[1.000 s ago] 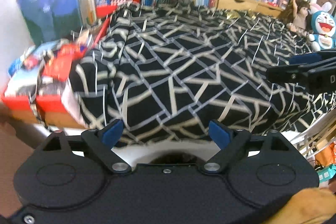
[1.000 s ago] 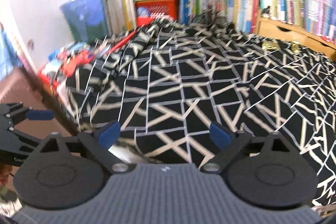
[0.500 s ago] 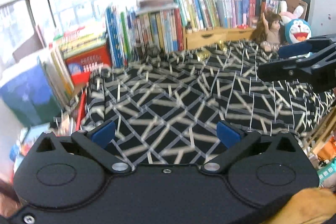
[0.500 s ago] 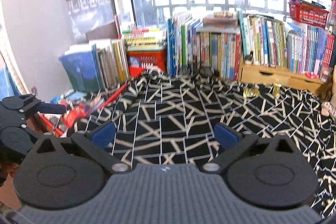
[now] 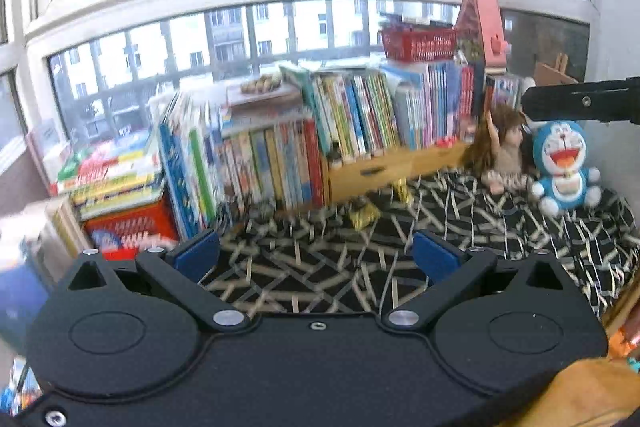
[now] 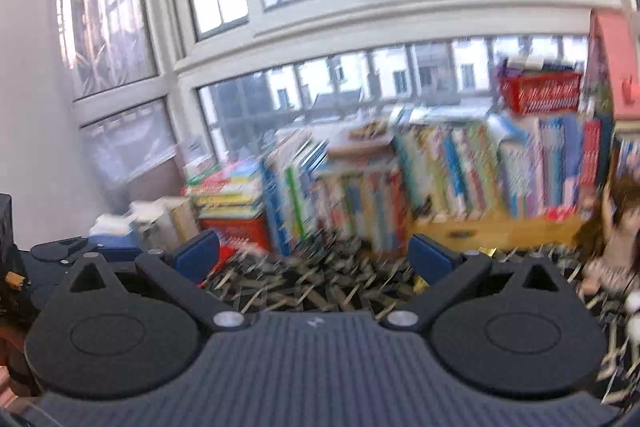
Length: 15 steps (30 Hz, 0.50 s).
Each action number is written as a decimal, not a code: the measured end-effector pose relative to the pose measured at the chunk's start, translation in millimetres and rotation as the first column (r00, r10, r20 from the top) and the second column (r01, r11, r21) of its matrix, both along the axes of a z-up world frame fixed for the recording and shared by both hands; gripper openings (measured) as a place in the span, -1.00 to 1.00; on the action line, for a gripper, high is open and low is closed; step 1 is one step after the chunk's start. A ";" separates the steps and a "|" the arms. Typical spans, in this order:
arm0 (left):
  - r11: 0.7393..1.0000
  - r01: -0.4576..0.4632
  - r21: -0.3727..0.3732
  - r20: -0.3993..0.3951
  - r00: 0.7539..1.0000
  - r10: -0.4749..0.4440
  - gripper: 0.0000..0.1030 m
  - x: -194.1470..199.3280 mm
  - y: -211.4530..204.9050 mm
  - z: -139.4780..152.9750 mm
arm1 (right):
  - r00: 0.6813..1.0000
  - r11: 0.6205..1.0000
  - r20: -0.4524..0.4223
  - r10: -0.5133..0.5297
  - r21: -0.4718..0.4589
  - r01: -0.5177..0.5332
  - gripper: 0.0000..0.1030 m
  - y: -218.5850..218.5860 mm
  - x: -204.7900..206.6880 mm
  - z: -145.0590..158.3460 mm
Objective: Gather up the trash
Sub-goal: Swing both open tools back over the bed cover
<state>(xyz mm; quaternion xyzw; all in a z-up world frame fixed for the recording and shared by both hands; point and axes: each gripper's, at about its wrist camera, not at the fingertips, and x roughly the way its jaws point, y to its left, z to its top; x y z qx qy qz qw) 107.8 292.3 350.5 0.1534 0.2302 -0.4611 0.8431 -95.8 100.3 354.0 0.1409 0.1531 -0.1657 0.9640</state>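
Your left gripper (image 5: 316, 253) and right gripper (image 6: 314, 253) both carry their jaws wide with nothing between them, ready for a pickup. The trash, two gold wrappers (image 5: 363, 215), lies far across the patterned blanket (image 5: 320, 267), just before the wooden drawer box (image 5: 372, 173) under the books (image 5: 280, 155), well ahead of you.

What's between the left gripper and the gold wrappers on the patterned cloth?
Nothing visible. The left gripper is open and empty, and only bare patterned cloth lies between it and the crumpled gold wrapper. A second gold wrapper sits beyond, by the wooden drawer box.
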 end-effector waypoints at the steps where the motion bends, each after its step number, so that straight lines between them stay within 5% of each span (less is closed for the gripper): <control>1: 1.000 0.000 -0.005 0.006 1.000 0.000 0.99 5.8 -12.0 3.4 | 1.000 1.000 0.005 -0.017 -0.019 0.017 1.00 -9.1 3.0 4.5; 9: 0.999 0.028 -0.032 0.072 0.997 -0.025 0.99 36.8 -98.0 14.0 | 0.999 0.996 0.000 -0.045 -0.083 0.045 1.00 -77.9 40.1 14.3; 15: 1.000 0.014 0.003 0.018 1.000 -0.014 0.99 70.0 -167.5 -35.1 | 0.984 0.982 -0.147 -0.103 -0.172 0.077 1.00 -118.3 83.8 -40.6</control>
